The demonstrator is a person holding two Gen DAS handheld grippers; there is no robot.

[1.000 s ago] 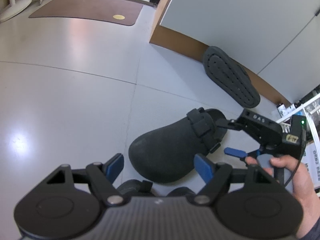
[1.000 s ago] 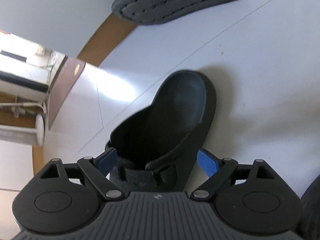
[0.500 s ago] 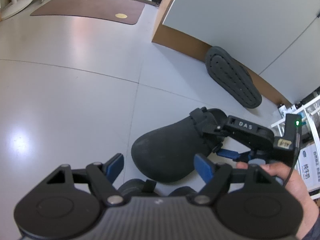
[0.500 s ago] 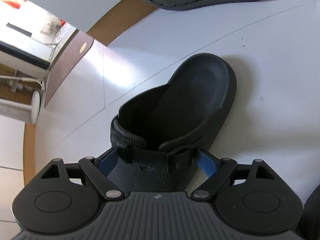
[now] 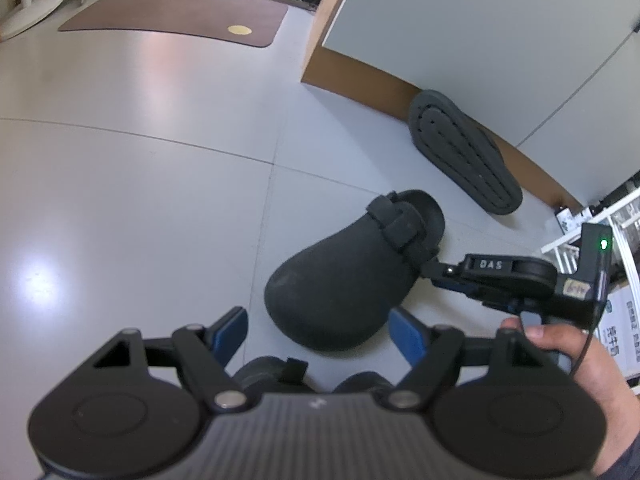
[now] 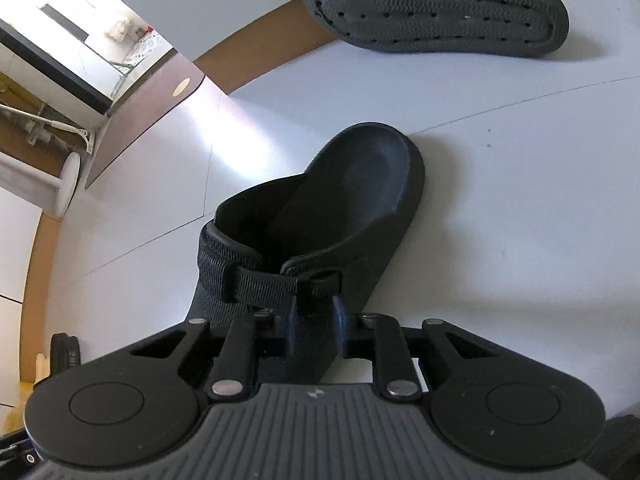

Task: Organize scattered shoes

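1. The right gripper [image 6: 314, 320] has just closed its jaws, and its blue pads now pinch the side wall of the black clog [image 6: 320, 216] at the strap buckle, near the shoe's opening.
2. That clog sits sole-down on the pale grey floor [image 5: 140, 184], out in the open and well apart from the wall, its rounded toe pointing toward the left gripper [image 5: 316, 334].
3. The left gripper hangs with its jaws spread wide and nothing between its blue pads; the clog's toe lies just beyond them.
4. A second clog [image 5: 464, 156] leans sole-out against the brown skirting board [image 5: 360, 80] at the foot of the white wall (its grooved tread with small holes shows plainly in the right wrist view).
5. A hand [image 5: 576, 364] holds the right gripper's handle at the right edge of the left wrist view.
6. A brown doormat [image 5: 176, 16] lies at the far edge of the floor.
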